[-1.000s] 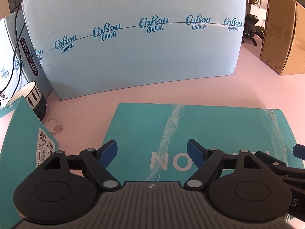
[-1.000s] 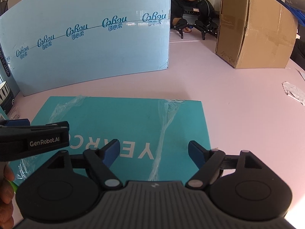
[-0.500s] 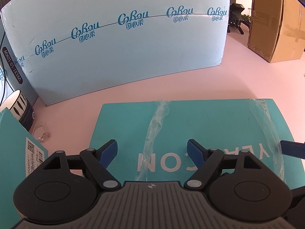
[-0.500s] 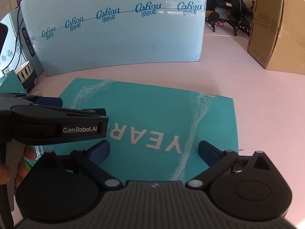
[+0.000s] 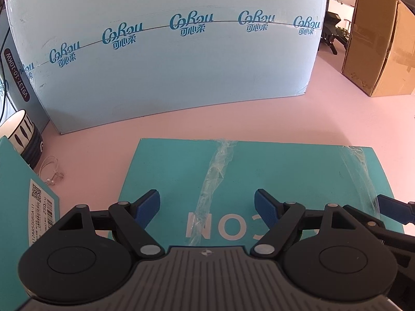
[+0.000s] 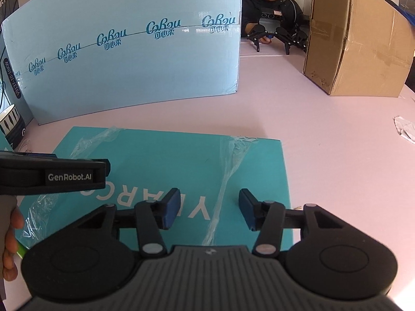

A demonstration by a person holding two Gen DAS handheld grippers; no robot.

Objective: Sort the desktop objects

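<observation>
A flat teal box (image 5: pixel 259 171) with white letters and loose clear tape lies on the pink table; it also shows in the right wrist view (image 6: pixel 168 160). My left gripper (image 5: pixel 207 204) is open and empty above the box's near edge. My right gripper (image 6: pixel 207 207) is open, jaws narrower than before, empty above the box's near right part. A second teal box (image 5: pixel 20 194) with a barcode label lies at the left. The left gripper's body (image 6: pixel 52 176) shows at the left of the right wrist view.
A large light-blue carton (image 5: pixel 168 57) stands behind the box. A striped cup (image 5: pixel 23 134) and white earphones (image 5: pixel 52 176) lie at the left. A brown cardboard box (image 6: pixel 358 39) stands at the back right. Crumpled paper (image 6: pixel 404 129) lies far right. A person sits behind.
My right gripper's jaws have narrowed and it has shifted over the box. My left gripper has drifted slightly; it stays open.
</observation>
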